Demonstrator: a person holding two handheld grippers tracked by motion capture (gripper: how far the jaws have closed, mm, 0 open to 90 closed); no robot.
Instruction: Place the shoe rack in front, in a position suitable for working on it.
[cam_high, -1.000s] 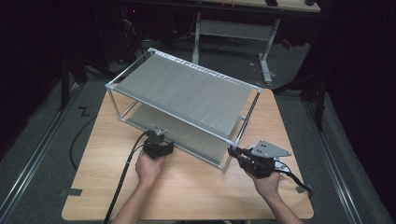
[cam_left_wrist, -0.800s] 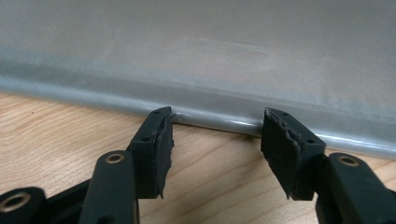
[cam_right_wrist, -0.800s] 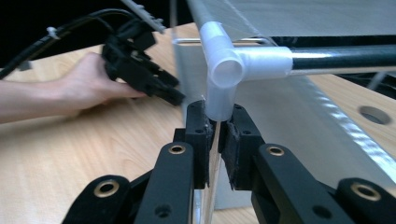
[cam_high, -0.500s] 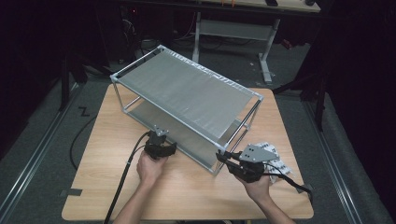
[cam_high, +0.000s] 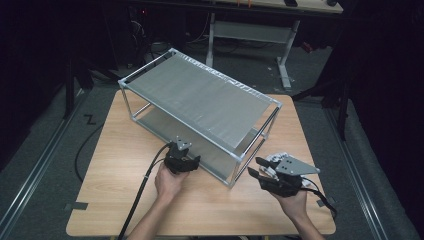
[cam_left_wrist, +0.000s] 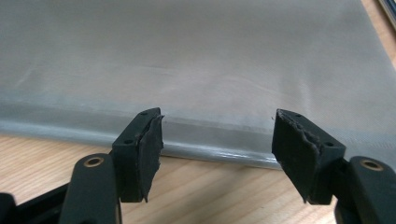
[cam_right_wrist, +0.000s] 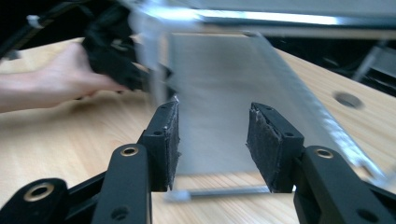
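A two-tier metal rack (cam_high: 200, 95) with grey mesh shelves stands slantwise on the wooden table (cam_high: 125, 150). My left gripper (cam_high: 184, 156) sits at the rack's near long side. In the left gripper view it (cam_left_wrist: 217, 126) is open, jaws just short of the lower shelf's front rail (cam_left_wrist: 210, 151), nothing between them. My right gripper (cam_high: 253, 167) hovers open a little right of the rack's near corner post (cam_high: 234, 172). In the right gripper view it (cam_right_wrist: 214, 109) looks along the lower shelf (cam_right_wrist: 210, 93) from the rack's end, with the blurred post (cam_right_wrist: 149, 60) and the other hand (cam_right_wrist: 60, 79) at left.
The table's front edge (cam_high: 200, 232) lies close behind both hands. A black cable (cam_high: 140, 190) trails from the left gripper off the front. A round hole (cam_right_wrist: 348, 99) is in the tabletop beside the rack. Another table's frame (cam_high: 250, 30) stands beyond in the dark.
The rack swung slightly, its left end moving away. My right gripper went in to the near corner post, then drew back to the right, clear of it. The left gripper stayed put.
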